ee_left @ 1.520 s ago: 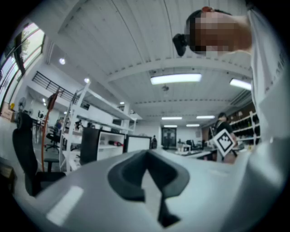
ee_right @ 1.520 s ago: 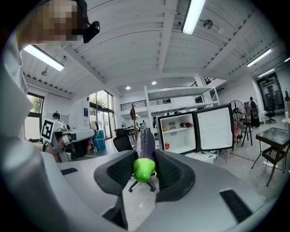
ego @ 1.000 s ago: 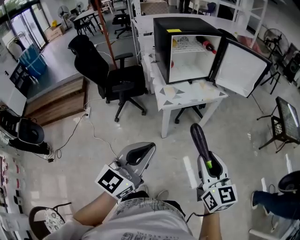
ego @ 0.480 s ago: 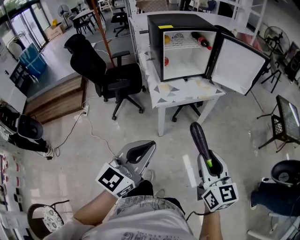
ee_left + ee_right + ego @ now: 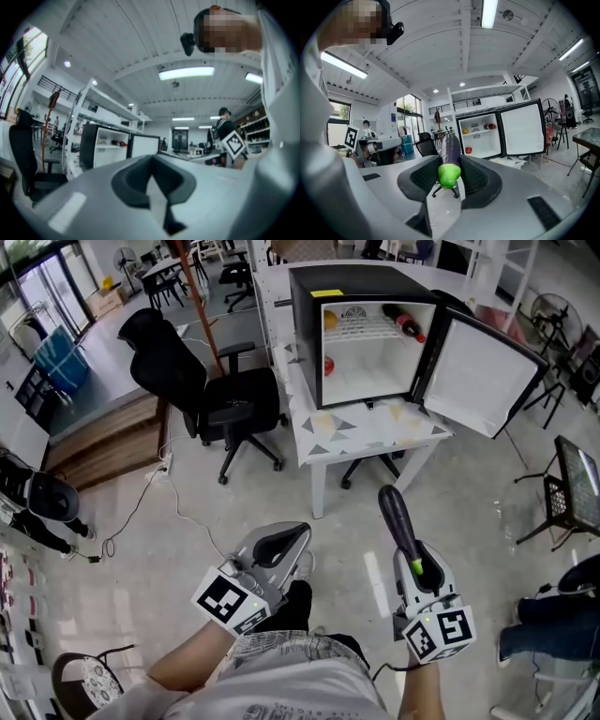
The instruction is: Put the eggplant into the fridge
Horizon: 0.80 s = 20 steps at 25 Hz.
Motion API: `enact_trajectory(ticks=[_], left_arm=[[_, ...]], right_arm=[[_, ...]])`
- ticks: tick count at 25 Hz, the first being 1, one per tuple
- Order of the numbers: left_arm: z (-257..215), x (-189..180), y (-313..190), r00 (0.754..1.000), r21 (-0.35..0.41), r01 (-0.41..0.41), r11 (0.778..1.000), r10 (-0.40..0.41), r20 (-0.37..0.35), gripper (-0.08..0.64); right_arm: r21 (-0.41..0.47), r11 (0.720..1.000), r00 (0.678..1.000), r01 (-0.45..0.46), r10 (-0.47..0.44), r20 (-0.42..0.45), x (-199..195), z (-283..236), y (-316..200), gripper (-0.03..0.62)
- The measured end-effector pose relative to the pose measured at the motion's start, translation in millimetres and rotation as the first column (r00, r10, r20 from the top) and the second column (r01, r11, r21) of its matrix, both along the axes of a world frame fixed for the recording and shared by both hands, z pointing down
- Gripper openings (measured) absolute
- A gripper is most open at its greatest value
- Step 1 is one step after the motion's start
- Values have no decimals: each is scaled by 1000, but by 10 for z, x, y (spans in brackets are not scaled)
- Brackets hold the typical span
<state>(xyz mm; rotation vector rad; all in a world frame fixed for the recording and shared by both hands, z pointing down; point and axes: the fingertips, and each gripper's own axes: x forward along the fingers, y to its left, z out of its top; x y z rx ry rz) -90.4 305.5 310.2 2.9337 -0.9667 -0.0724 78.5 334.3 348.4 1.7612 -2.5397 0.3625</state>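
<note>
In our right gripper [image 5: 450, 177] the jaws stand fairly wide and press on the eggplant [image 5: 450, 149] from both sides. The dark pads close on it at its green stem end. The purple body sticks out forward past the fingertips, and in the right gripper view it points roughly toward the fridge. Our left gripper [image 5: 153, 174] has its jaws drawn together, with the pad tips meeting at the far end and nothing between them.

From the head view, we hold both grippers side by side above bare floor, left and right well apart. The eggplant is in the air, far short of its goal.

Beyond them stands a white table [image 5: 375, 435] with a triangle-patterned top. On it sits the black mini fridge [image 5: 307, 329], its door [image 5: 480, 379] swung open to the right. Its white inside holds a bottle [image 5: 406, 323] lying on the upper shelf, a yellow fruit [image 5: 330, 320] at that shelf's left end, and a red fruit [image 5: 328, 365] lower down by the left wall. To the left of the table is a black office chair [image 5: 202, 381].
</note>
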Motion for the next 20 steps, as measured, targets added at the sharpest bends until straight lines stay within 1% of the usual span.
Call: enact_trajectory(ticks=[11, 20], left_arm=[[84, 34, -865, 1000, -23, -6, 1000, 6, 6, 9], [75, -80, -1703, 1000, -32, -10, 999, 11, 3, 9]], right_arm=[[-23, 1000, 1000, -6, 7, 5, 44, 100, -863, 132], [-42, 999, 1000, -8, 8, 10, -68, 101, -1674, 132]])
